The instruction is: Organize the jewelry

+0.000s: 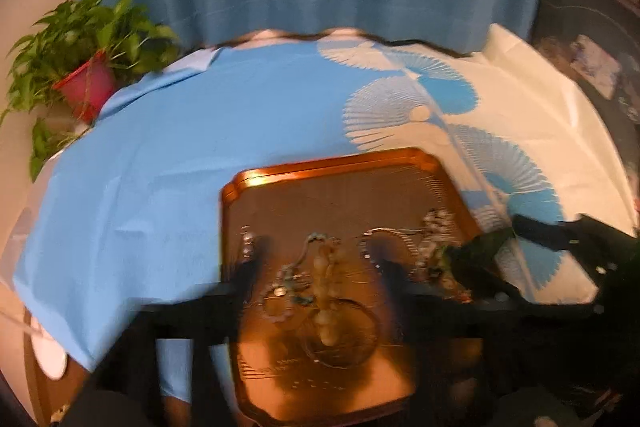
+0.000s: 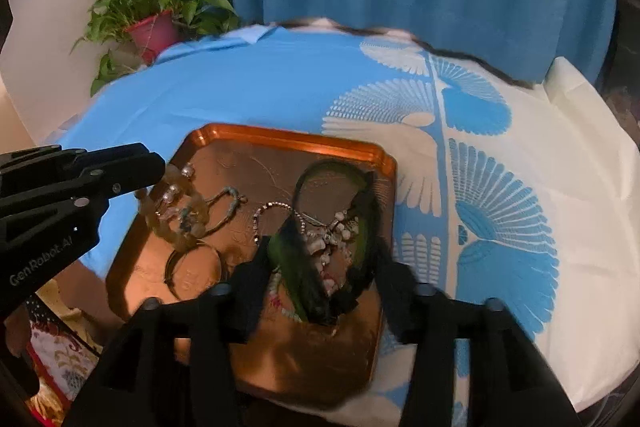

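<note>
Your left gripper (image 1: 316,259) hangs over the copper tray (image 1: 336,163), jaws wide, round the pale bead bracelet (image 1: 326,303). Right gripper (image 2: 324,267): jaws wide, astride the green headband (image 2: 292,259).

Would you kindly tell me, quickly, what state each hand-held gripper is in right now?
Left hand-held gripper: open, over the pale bead bracelet, holding nothing.
Right hand-held gripper: open, around the green feather piece, not yet closed.

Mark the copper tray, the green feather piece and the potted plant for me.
copper tray (image 2: 280,135), right wrist view, on its far rim.
green feather piece (image 2: 288,259), right wrist view, on the left green feather.
potted plant (image 2: 154,31), right wrist view, on its red pot.
</note>
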`<action>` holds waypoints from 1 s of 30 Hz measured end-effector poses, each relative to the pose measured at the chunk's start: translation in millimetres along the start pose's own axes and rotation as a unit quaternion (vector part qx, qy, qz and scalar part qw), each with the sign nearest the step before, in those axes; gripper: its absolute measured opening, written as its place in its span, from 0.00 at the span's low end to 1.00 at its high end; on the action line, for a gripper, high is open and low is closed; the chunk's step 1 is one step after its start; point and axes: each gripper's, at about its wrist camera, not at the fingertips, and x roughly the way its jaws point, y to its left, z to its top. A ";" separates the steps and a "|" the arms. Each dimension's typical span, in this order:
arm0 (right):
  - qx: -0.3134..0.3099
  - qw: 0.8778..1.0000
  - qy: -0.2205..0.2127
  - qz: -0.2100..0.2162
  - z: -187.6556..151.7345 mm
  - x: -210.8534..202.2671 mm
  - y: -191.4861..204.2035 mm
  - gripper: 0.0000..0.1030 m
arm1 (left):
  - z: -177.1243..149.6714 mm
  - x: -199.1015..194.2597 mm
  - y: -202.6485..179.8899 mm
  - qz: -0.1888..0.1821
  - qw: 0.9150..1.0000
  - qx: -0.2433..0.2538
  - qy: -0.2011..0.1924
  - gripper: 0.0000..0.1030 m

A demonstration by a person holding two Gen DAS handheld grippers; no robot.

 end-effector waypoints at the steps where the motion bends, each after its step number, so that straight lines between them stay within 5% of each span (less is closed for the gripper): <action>1: -0.003 1.000 0.002 -0.006 -0.5 1.8 0.5 0.68 | -2.9 -2.3 2.6 0.020 1.000 -0.006 -0.014 0.97; 3: -0.013 1.000 -0.001 -0.010 -4.8 2.2 1.5 0.77 | -8.1 -7.8 5.2 0.029 0.999 -0.007 -0.033 0.97; 7: -0.026 1.000 0.000 -0.014 -14.1 -1.7 3.9 0.78 | -16.8 -6.6 9.5 0.031 0.999 -0.008 -0.007 0.97; 30: -0.041 0.999 -0.024 -0.014 -30.1 -43.8 29.0 0.78 | -40.4 -44.4 20.8 0.039 0.999 -0.032 -0.014 0.97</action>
